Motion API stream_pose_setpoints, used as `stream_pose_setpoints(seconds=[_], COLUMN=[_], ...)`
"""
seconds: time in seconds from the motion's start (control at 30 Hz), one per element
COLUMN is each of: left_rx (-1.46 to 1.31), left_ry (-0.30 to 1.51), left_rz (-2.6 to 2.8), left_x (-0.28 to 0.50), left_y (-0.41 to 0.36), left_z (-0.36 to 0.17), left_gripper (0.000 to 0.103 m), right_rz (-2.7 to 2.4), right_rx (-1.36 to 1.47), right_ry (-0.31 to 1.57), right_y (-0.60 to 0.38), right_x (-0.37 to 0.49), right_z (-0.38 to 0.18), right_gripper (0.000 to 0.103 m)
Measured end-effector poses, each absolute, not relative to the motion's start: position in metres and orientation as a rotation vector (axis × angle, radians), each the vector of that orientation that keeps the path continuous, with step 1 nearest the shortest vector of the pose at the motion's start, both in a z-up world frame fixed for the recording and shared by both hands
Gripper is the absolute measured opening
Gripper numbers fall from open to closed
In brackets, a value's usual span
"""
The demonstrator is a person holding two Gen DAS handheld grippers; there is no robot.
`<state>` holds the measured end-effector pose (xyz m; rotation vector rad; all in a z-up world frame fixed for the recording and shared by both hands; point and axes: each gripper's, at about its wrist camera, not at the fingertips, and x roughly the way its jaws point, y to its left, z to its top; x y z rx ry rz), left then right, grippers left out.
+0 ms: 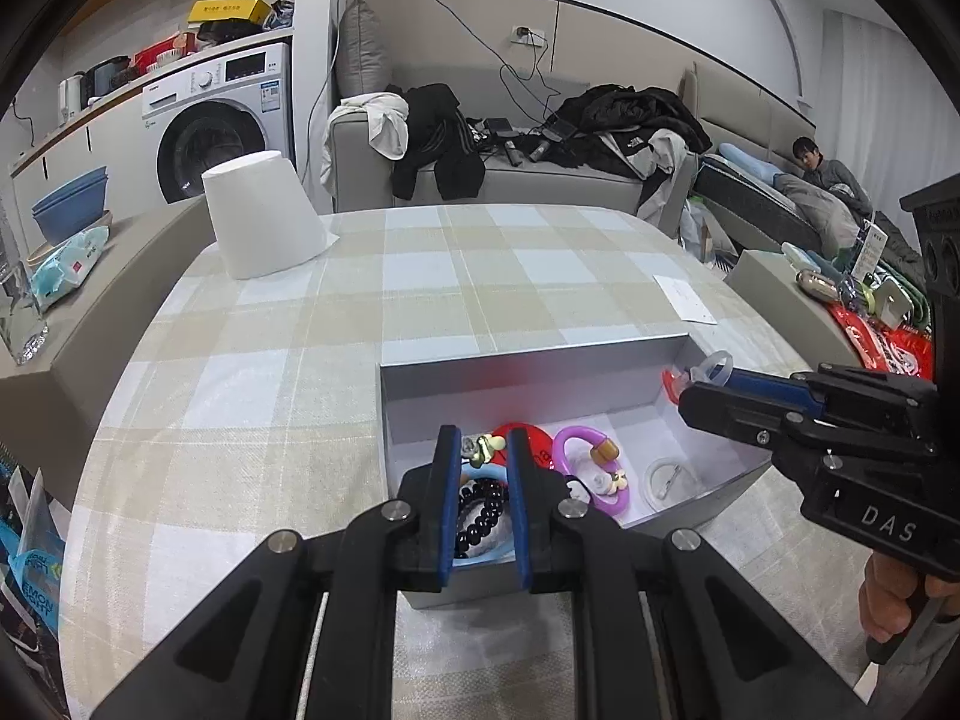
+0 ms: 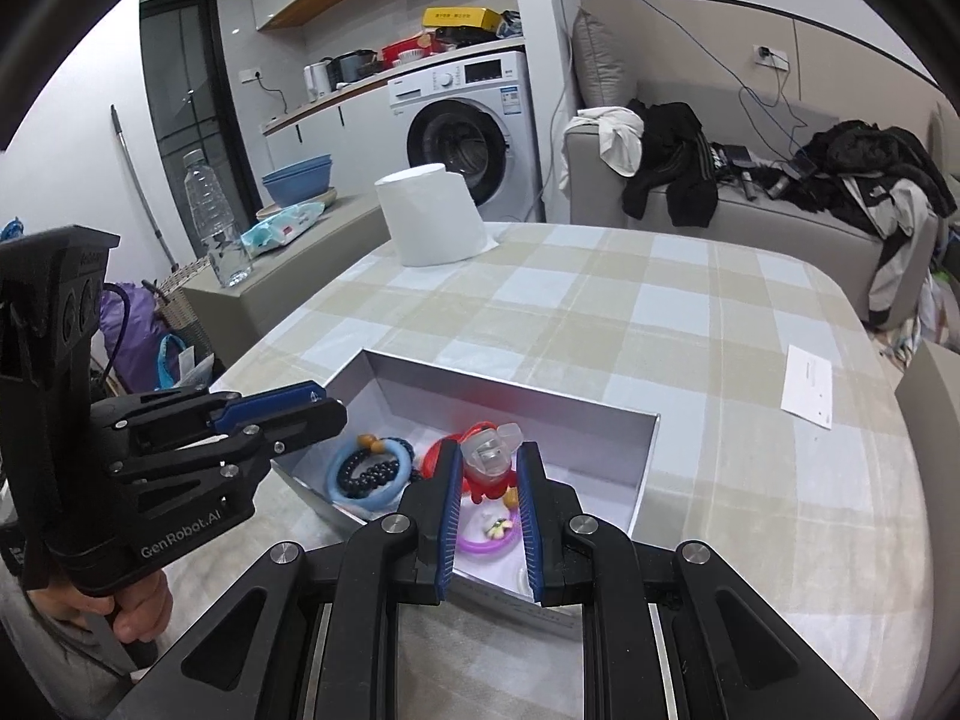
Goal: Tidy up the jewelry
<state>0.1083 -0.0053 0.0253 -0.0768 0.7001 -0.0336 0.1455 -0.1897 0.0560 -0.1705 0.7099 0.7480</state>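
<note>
A grey open box [image 1: 528, 360] [image 2: 510, 387] sits on the checked tablecloth and holds jewelry: a black bead bracelet [image 1: 480, 507] [image 2: 366, 474] on a light blue ring [image 2: 345, 495], a purple ring [image 1: 591, 468] [image 2: 486, 543], a red piece [image 1: 537, 441] and a clear ring [image 1: 669, 477]. My left gripper [image 1: 483, 438] hovers over the box's near left corner, jaws slightly apart and empty. My right gripper [image 2: 489, 450] is shut on a clear bangle with a red piece [image 2: 492, 459], held above the box; it also shows in the left wrist view [image 1: 696, 384].
A white upturned tub [image 1: 264, 222] [image 2: 432, 216] stands at the table's far left. A white paper slip [image 1: 684, 298] [image 2: 810, 387] lies at the right. A sofa with clothes [image 1: 540, 138], a washing machine [image 2: 468, 120] and a water bottle [image 2: 213, 222] are beyond the table.
</note>
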Motion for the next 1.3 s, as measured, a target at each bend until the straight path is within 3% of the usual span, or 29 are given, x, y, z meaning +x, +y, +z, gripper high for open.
stream_pose_setpoints(seconds=[0.5, 0.77, 0.9, 0.97, 1.03, 1.1, 1.17, 1.23, 1.3], left_rx=[-0.046, -0.069, -0.056, -0.055, -0.066, -0.087, -0.094, -0.095, -0.097], left_ry=[0.688, 0.668, 0.665, 0.668, 0.672, 0.661, 0.648, 0.626, 0.59], left_rz=[-0.044, -0.06, -0.054, -0.049, -0.05, -0.074, -0.086, -0.086, -0.078], left_x=[0.107, 0.106, 0.103, 0.101, 0.098, 0.092, 0.086, 0.078, 0.068], left_y=[-0.013, -0.011, -0.014, -0.014, -0.012, -0.01, -0.01, -0.012, -0.013], left_z=[0.018, 0.024, 0.025, 0.024, 0.022, 0.022, 0.024, 0.028, 0.033], left_gripper=[0.011, 0.013, 0.025, 0.035, 0.052, 0.056, 0.062, 0.082, 0.095], right_rz=[0.749, 0.75, 0.756, 0.759, 0.788, 0.821, 0.805, 0.81, 0.814], right_rx=[-0.178, -0.154, -0.15, -0.162, -0.161, -0.157, -0.162, -0.154, -0.136], right_ry=[0.751, 0.75, 0.738, 0.732, 0.717, 0.693, 0.661, 0.627, 0.618], right_y=[-0.189, -0.193, -0.197, -0.199, -0.206, -0.212, -0.216, -0.221, -0.225], right_x=[0.151, 0.154, 0.151, 0.148, 0.141, 0.132, 0.123, 0.116, 0.113], right_z=[0.043, 0.044, 0.047, 0.047, 0.046, 0.049, 0.053, 0.058, 0.061], right_gripper=[0.018, 0.024, 0.039, 0.055, 0.067, 0.077, 0.103, 0.103, 0.103])
